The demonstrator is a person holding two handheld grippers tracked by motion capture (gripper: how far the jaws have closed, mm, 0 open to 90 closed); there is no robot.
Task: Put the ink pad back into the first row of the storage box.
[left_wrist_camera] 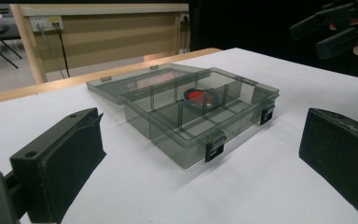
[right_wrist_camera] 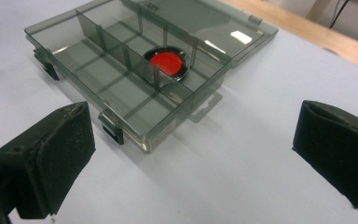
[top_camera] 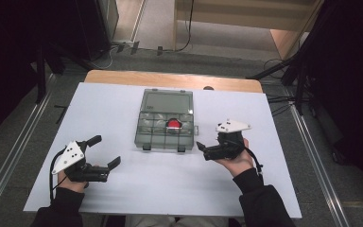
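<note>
A smoky clear compartment box (top_camera: 147,137) lies open mid-table, its lid (top_camera: 167,100) folded flat behind it. A round red-topped disc (top_camera: 173,124) sits in a middle compartment toward the right. My left gripper (top_camera: 106,150) rests open on the table, left of and nearer than the box, holding nothing. My right gripper (top_camera: 209,140) is open just right of the box's front corner, also holding nothing. The left gripper view has the box (left_wrist_camera: 177,144) and disc (left_wrist_camera: 198,97) ahead of my left gripper (left_wrist_camera: 200,163). My right gripper (right_wrist_camera: 191,158) faces the box (right_wrist_camera: 98,70) and disc (right_wrist_camera: 166,62).
A white sheet (top_camera: 137,194) covers the table, with a wooden edge (top_camera: 170,79) at the far side. Two black latches (left_wrist_camera: 214,150) hang on the box's front wall. Cables and dark stands (top_camera: 302,71) line the floor around the table.
</note>
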